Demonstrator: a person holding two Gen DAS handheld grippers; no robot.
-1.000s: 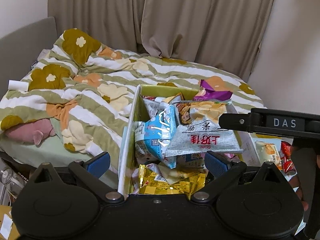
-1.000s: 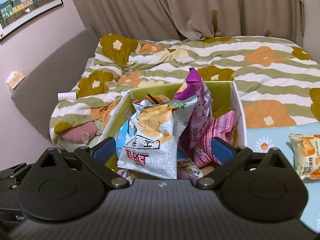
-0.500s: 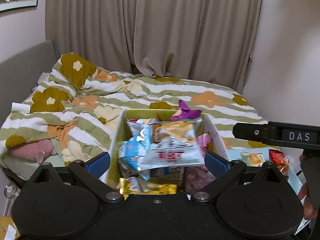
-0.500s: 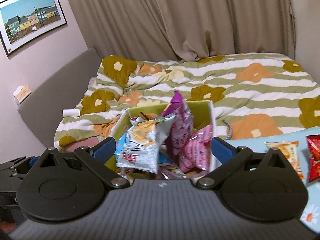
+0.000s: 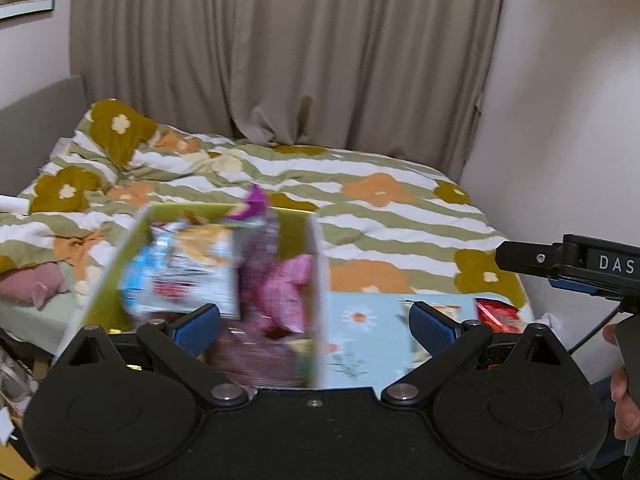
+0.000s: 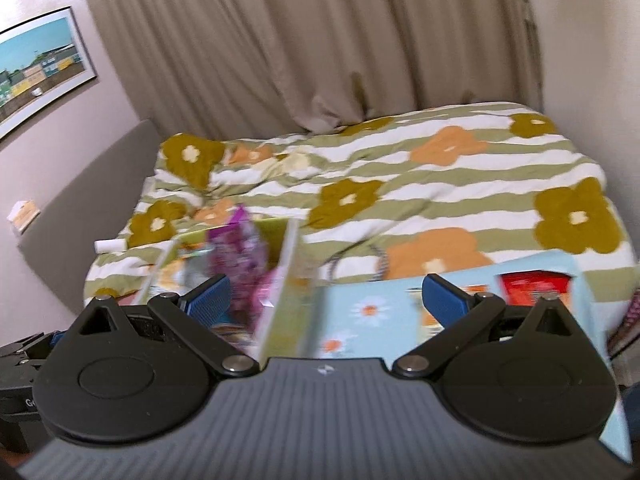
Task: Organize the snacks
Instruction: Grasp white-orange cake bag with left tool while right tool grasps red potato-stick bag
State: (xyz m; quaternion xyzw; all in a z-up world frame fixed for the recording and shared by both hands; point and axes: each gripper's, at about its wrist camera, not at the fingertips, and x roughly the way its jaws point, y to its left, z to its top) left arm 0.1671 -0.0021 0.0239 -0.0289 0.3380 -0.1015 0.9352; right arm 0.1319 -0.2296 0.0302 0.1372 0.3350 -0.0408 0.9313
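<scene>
A yellow-green cardboard box (image 5: 316, 280) (image 6: 286, 264) stands at the left of a light blue floral cloth (image 5: 368, 320) (image 6: 376, 304). It is stuffed with snack bags, blurred by motion: a grey-and-blue one (image 5: 184, 276), a purple one (image 5: 256, 220) (image 6: 240, 248) and a pink one (image 5: 288, 292). A red snack bag (image 5: 498, 314) (image 6: 534, 286) and a pale one (image 5: 448, 308) lie on the cloth to the right. My left gripper (image 5: 314, 324) is open and empty, above the box's near right side. My right gripper (image 6: 326, 298) is open and empty over the cloth beside the box.
Behind the box spreads a bed with a striped flower quilt (image 5: 360, 200) (image 6: 440, 184), beige curtains (image 5: 280, 52) and a grey headboard (image 6: 92, 196). The right gripper's body (image 5: 580, 264) and a hand (image 5: 624, 404) show at the left wrist view's right edge. A framed picture (image 6: 36, 76) hangs on the left wall.
Both grippers have pulled back and swung right, away from the box. The box has slid left in both views, and more blue cloth and the red bag show. Both stay open.
</scene>
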